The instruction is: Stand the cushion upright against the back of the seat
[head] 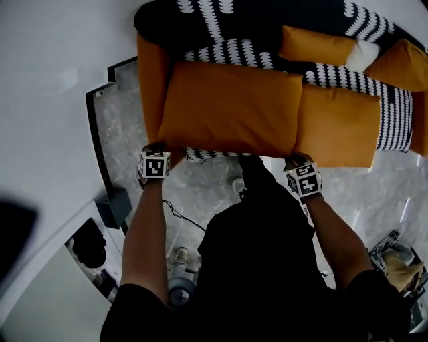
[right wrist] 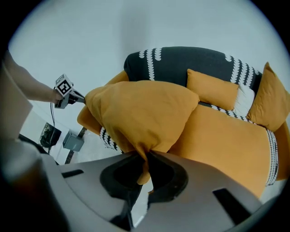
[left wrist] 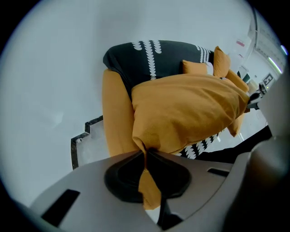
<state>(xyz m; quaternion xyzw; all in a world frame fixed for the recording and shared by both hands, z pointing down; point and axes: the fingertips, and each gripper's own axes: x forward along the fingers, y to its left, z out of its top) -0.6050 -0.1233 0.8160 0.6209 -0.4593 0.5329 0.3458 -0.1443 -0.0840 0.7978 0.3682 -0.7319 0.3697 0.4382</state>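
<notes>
Nearest, on the left: pinching the near left corner of the orange cushion (head: 231,107) with the left gripper (left wrist: 146,154), jaws closed tight on a fold of the fabric. On the right, likewise: clamping the near right corner with the right gripper (right wrist: 147,158), jaws pressed together on a bunched tuck of the cover. Holding the cushion broadside by those two corners over the left end of the sofa seat, just beside the orange armrest (head: 152,80) on the left, right edge over the orange seat cushion (head: 338,127). Below the grippers, grey marble floor (head: 200,190). Farther back, behind the cushion, the black backrest (head: 267,13) with white patterned stripes. Far right, against that backrest: two smaller orange pillows (head: 314,45) (head: 401,63) with a white pillow (head: 362,55) between them.
</notes>
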